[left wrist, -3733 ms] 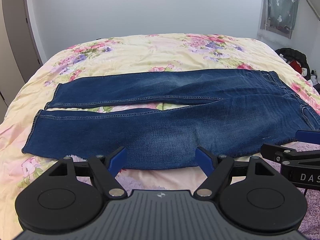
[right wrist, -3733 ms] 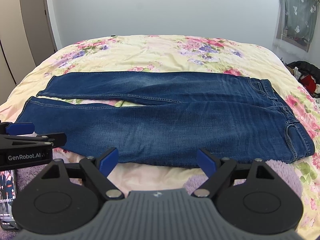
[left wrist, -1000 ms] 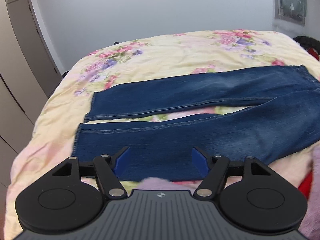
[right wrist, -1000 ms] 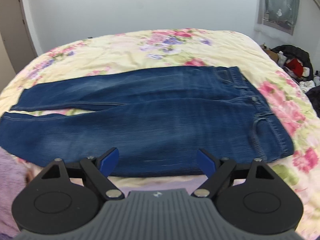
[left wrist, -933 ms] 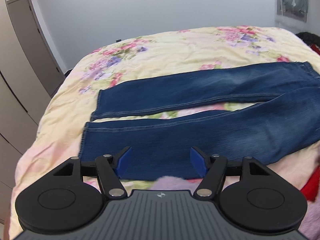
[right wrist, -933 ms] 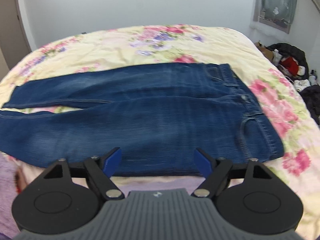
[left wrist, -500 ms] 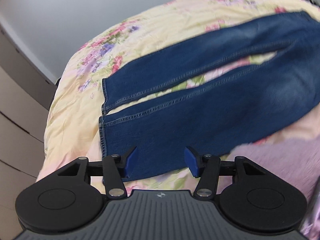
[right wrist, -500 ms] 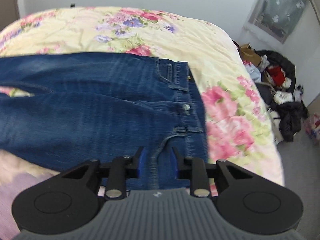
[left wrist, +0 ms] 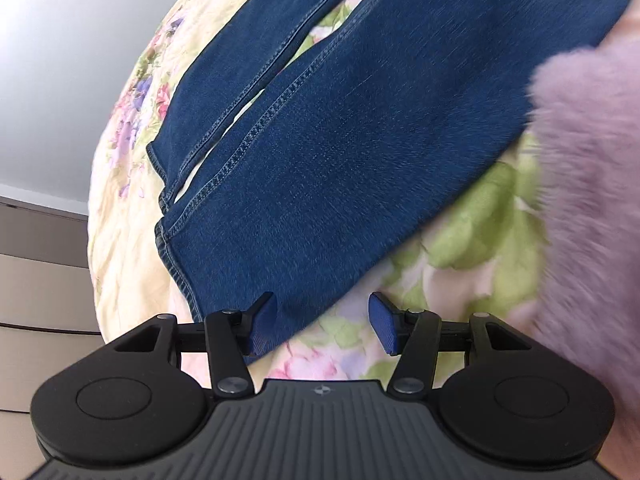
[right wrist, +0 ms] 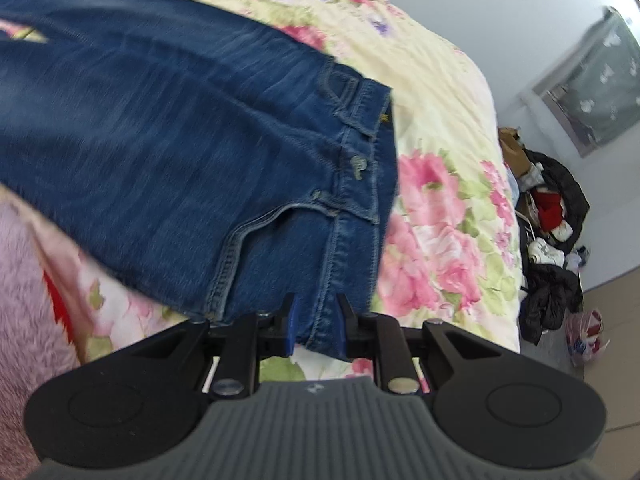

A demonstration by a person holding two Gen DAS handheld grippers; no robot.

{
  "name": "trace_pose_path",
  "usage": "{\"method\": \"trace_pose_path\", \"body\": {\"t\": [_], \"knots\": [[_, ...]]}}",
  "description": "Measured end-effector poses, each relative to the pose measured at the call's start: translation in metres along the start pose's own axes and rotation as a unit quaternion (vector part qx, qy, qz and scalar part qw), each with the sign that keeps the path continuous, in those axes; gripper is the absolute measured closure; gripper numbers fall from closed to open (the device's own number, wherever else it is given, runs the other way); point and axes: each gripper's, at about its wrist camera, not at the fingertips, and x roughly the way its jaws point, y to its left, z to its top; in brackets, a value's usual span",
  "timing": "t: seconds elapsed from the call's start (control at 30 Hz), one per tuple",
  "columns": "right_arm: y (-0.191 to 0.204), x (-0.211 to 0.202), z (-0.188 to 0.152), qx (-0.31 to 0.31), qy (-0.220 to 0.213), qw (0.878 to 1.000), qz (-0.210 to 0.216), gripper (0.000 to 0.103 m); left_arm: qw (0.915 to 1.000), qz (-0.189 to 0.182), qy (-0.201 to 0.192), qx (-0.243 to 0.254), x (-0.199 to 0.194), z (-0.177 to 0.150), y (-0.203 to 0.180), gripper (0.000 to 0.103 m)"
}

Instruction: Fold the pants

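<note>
Your right gripper has just been closing on the jeans waistband, low centre of frame on the bed. Left gripper gapes by the hem; close it before lifting.

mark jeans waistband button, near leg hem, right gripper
waistband button [right wrist: 359, 163], right wrist view, metal face.
near leg hem [left wrist: 176, 268], left wrist view, stitched cuff edge.
right gripper [right wrist: 316, 322], right wrist view, between fingertips, on denim.
</note>
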Motion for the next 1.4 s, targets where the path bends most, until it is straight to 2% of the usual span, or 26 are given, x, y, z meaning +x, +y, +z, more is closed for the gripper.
{"method": "trace_pose_path", "body": {"t": [0.07, 0.13, 0.17, 0.2, 0.3, 0.37, 0.47, 0.67, 0.7, 0.73, 0.77, 0.87, 0.97, 1.07, 1.23, 1.4], "knots": [[0.008, 0.001, -0.003, -0.019, -0.001, 1.000, 0.006, 0.090, 0.9998, 0.019, 0.004, -0.002, 0.007, 0.005, -0.005, 0.040], [0.014, 0.002, -0.006, -0.044, 0.002, 0.999, 0.009, 0.090, 0.9996, 0.023, 0.003, -0.015, 0.007, 0.010, -0.004, 0.062], [0.017, 0.003, -0.007, -0.058, 0.004, 0.998, 0.009, 0.090, 0.9995, 0.015, -0.005, -0.029, 0.003, 0.011, 0.000, 0.084], [0.019, 0.003, -0.009, -0.070, 0.007, 0.997, 0.009, 0.090, 0.9986, 0.013, -0.011, -0.049, -0.002, 0.012, 0.005, 0.088], [0.030, 0.005, -0.017, -0.116, 0.008, 0.993, 0.011, 0.088, 0.9945, 0.015, -0.030, -0.099, -0.016, 0.018, 0.021, 0.094], [0.040, 0.007, -0.022, -0.151, 0.006, 0.988, 0.013, 0.078, 0.9904, 0.017, -0.040, -0.131, -0.025, 0.022, 0.033, 0.095], [0.055, 0.012, -0.029, -0.206, -0.004, 0.979, 0.001, 0.071, 0.9854, 0.019, -0.044, -0.163, -0.039, 0.028, 0.046, 0.096], [0.076, 0.036, -0.040, -0.265, -0.024, 0.964, -0.025, 0.071, 0.9770, 0.040, -0.038, -0.206, -0.053, 0.042, 0.061, 0.097], [0.078, 0.040, -0.040, -0.265, -0.027, 0.963, -0.031, 0.071, 0.9748, 0.041, -0.038, -0.216, -0.055, 0.042, 0.063, 0.097], [0.078, 0.042, -0.040, -0.260, -0.027, 0.964, -0.036, 0.077, 0.9727, 0.042, -0.039, -0.225, -0.058, 0.043, 0.065, 0.097], [0.078, 0.044, -0.039, -0.251, -0.024, 0.967, -0.043, 0.089, 0.9706, 0.043, -0.040, -0.233, -0.060, 0.044, 0.066, 0.097], [0.073, 0.036, -0.034, -0.213, -0.044, 0.974, -0.057, 0.100, 0.9653, 0.047, -0.043, -0.253, -0.066, 0.043, 0.069, 0.097], [0.060, 0.022, -0.029, -0.159, -0.068, 0.983, -0.061, 0.102, 0.9586, 0.048, -0.046, -0.277, -0.072, 0.042, 0.072, 0.097], [0.048, 0.007, -0.020, -0.117, -0.099, 0.985, -0.075, 0.103, 0.9503, 0.046, -0.053, -0.303, -0.075, 0.040, 0.080, 0.098], [0.022, -0.018, 0.005, -0.052, -0.142, 0.984, -0.097, 0.103, 0.9417, 0.051, -0.065, -0.326, -0.078, 0.046, 0.099, 0.099], [-0.004, -0.022, 0.050, -0.007, -0.157, 0.981, -0.110, 0.103, 0.9337, 0.054, -0.068, -0.347, -0.075, 0.062, 0.122, 0.099]]}}
